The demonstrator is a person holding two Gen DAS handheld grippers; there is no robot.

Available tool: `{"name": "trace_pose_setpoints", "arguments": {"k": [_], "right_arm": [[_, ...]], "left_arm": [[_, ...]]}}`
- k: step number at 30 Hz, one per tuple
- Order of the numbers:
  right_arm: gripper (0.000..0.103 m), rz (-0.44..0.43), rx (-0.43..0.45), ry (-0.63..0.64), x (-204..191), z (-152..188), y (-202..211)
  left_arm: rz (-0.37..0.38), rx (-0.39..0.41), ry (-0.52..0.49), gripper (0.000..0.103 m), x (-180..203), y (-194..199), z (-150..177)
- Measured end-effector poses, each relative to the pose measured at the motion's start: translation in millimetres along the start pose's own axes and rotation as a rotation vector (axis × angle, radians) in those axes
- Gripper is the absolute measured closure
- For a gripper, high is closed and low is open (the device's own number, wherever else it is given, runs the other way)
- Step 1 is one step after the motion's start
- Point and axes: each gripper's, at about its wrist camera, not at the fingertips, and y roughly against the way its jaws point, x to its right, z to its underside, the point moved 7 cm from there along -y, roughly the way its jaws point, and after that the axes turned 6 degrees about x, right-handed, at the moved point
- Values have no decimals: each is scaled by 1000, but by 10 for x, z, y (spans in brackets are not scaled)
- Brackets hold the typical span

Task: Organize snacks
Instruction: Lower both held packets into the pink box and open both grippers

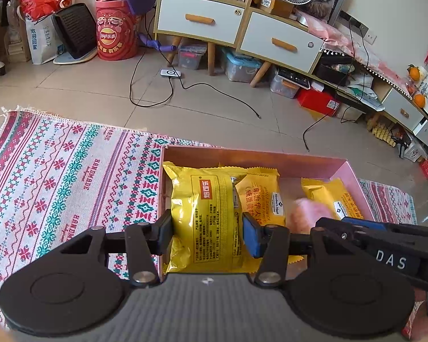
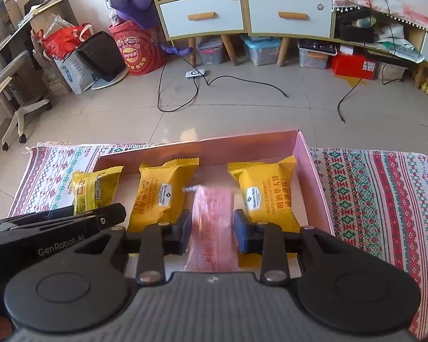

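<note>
The left gripper [image 1: 207, 229] has its two fingers pressed against the sides of a yellow snack packet [image 1: 207, 213], clamping it at the left end of the pink box [image 1: 251, 155]. The packet stands on its long edge, its printed back facing the camera, close against the box's left wall.

The right gripper [image 2: 212, 229] is closed on a pink snack packet [image 2: 214, 222], one pad on each side; the packet is motion-blurred, so its print cannot be read. It sits in the middle of the box, in the gap between two yellow waffle packets: one [image 2: 159, 196] just left of it and another [image 2: 266, 193] just right of it, near the box's right wall. In the left wrist view these two show as well, the nearer one [image 1: 261, 196] touching the gripped yellow packet and the farther one [image 1: 332, 196] beyond the blurred pink packet.

The box rests on a patterned woven mat [image 1: 60, 176] spread over a tiled floor [image 1: 214, 108]. Past the mat's far edge, black cables [image 1: 157, 85] trail across the tiles towards a white-drawered cabinet [image 1: 202, 14], with a red snack tub [image 1: 115, 30] standing to its left.
</note>
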Motion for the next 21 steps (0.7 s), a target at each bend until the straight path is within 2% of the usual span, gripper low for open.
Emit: {"name": "trace_pose_setpoints", "arguments": {"k": [2, 4, 6, 10, 15, 21], "right_arm": [[72, 7, 10, -6, 10, -15, 25], [65, 8, 17, -17, 35, -31, 49], [55, 5, 19, -19, 54, -36, 70], [48, 7, 24, -7, 72, -39, 132], [35, 6, 37, -10, 113, -54, 255], [27, 17, 50, 13, 136, -12, 440]], "left_arm": [[-3, 9, -17, 46, 16, -4, -10], [-8, 15, -22, 40, 16, 4, -12], [14, 15, -16, 33, 25, 20, -13], [16, 23, -33, 15, 82, 71, -20], [37, 23, -39, 10, 124, 166, -2], [41, 12, -37, 3, 110, 325, 71]]}}
